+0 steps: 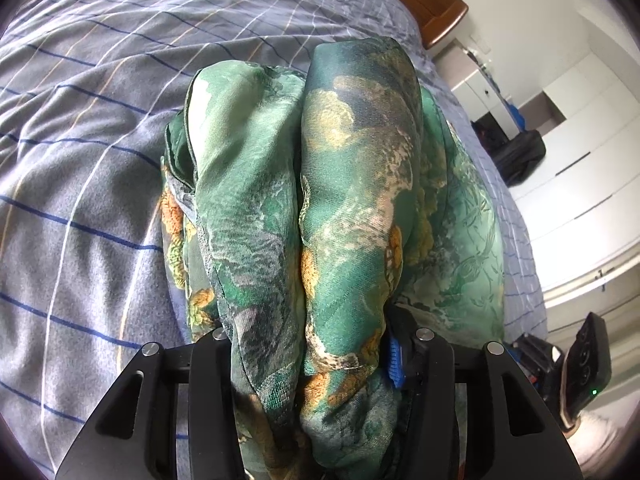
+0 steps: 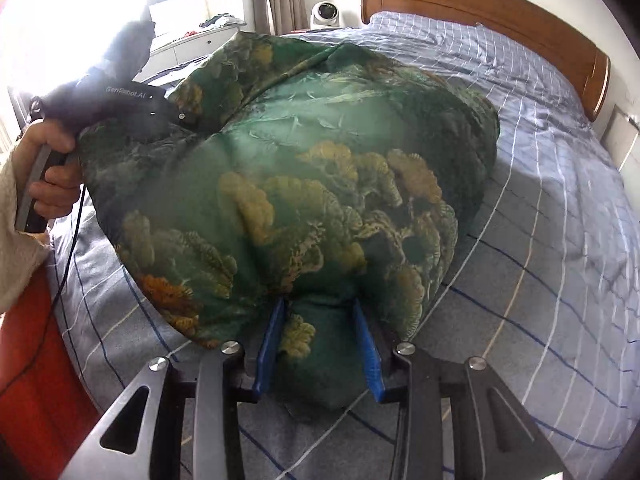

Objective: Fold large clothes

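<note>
Up close in the left wrist view, the left gripper (image 1: 316,360) grips bunched folds of a green floral garment (image 1: 352,184) draped over a checked bed (image 1: 80,200); in the right wrist view, "GenRobot.AI" marks that gripper's body, a hand (image 2: 52,168) holds its handle, and the right gripper (image 2: 320,344) clamps the garment's near edge between blue pads (image 2: 370,356).

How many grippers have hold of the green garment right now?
2. The right gripper pinches a bunched fold at the green garment's near edge; the left gripper grips its far-left corner above the bed.
</note>
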Demonstrator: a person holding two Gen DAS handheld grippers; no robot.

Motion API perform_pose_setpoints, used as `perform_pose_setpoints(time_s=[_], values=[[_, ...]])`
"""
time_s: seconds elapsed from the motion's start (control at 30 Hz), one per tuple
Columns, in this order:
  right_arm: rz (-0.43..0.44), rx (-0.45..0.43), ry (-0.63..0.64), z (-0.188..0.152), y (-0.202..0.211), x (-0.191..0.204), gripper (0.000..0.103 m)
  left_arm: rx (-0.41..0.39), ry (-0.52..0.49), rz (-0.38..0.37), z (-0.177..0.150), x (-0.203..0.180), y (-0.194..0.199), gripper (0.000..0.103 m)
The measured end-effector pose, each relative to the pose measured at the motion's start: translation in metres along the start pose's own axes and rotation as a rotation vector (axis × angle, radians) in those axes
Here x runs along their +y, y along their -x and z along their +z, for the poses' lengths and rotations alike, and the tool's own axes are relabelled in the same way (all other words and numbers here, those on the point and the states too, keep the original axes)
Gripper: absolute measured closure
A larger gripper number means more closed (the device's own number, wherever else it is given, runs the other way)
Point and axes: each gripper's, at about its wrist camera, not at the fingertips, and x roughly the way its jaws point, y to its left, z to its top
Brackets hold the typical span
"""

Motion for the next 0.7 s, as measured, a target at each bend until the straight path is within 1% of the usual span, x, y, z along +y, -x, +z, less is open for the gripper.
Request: perform_pose_setpoints(time_s=[0.03, 0.07, 0.13, 0.17, 0.2, 0.27, 0.33, 0.4, 0.43, 0.5, 0.57, 0.6, 0.67, 0.7], values=[[0.006, -0.011, -0.011, -0.001, 0.005, -0.001, 0.065, -0.003, 0.01, -0.003, 0.0, -0.001, 0.005, 0.05], [0.012, -0.021, -0.022, -0.002, 0.011, 0.0, 0.065, -0.009, 0.021, -0.009, 0.0, -0.003, 0.012, 0.047], [0.02, -0.033, -0.046, -0.004, 0.029, -0.004, 0.06, -0.038, 0.045, -0.026, -0.005, -0.009, 0.034, 0.039], [0.015, -0.036, -0.052, -0.004, 0.036, -0.007, 0.053, -0.058, 0.048, -0.019, -0.008, -0.011, 0.044, 0.03], [0.006, -0.047, -0.062, -0.006, 0.047, -0.011, 0.05, -0.087, 0.045, 0.002, -0.012, -0.013, 0.058, 0.022], [-0.004, -0.079, -0.076, -0.007, 0.063, -0.018, 0.05, -0.142, 0.032, 0.039, -0.022, -0.01, 0.085, 0.012], [-0.022, -0.107, -0.081, -0.007, 0.076, -0.021, 0.05, -0.158, 0.058, 0.04, -0.028, 0.003, 0.099, 0.012], [-0.015, -0.138, -0.086, -0.005, 0.086, -0.016, 0.05, -0.152, 0.099, 0.046, -0.035, 0.02, 0.105, 0.012], [-0.003, -0.161, -0.088, 0.0, 0.09, -0.013, 0.05, -0.146, 0.126, 0.056, -0.038, 0.031, 0.105, 0.012], [0.052, -0.207, -0.071, 0.016, 0.095, 0.0, 0.05, -0.133, 0.174, 0.057, -0.043, 0.047, 0.102, 0.012], [0.099, -0.224, -0.024, 0.035, 0.089, 0.016, 0.05, -0.131, 0.233, -0.002, -0.047, 0.062, 0.096, 0.012], [0.118, -0.233, 0.01, 0.045, 0.084, 0.029, 0.05, -0.135, 0.249, -0.035, -0.048, 0.064, 0.094, 0.012], [0.165, -0.257, 0.081, 0.06, 0.073, 0.054, 0.05, -0.144, 0.276, -0.128, -0.049, 0.069, 0.087, 0.011], [0.194, -0.253, 0.114, 0.066, 0.063, 0.069, 0.05, -0.144, 0.282, -0.159, -0.049, 0.067, 0.084, 0.01]])
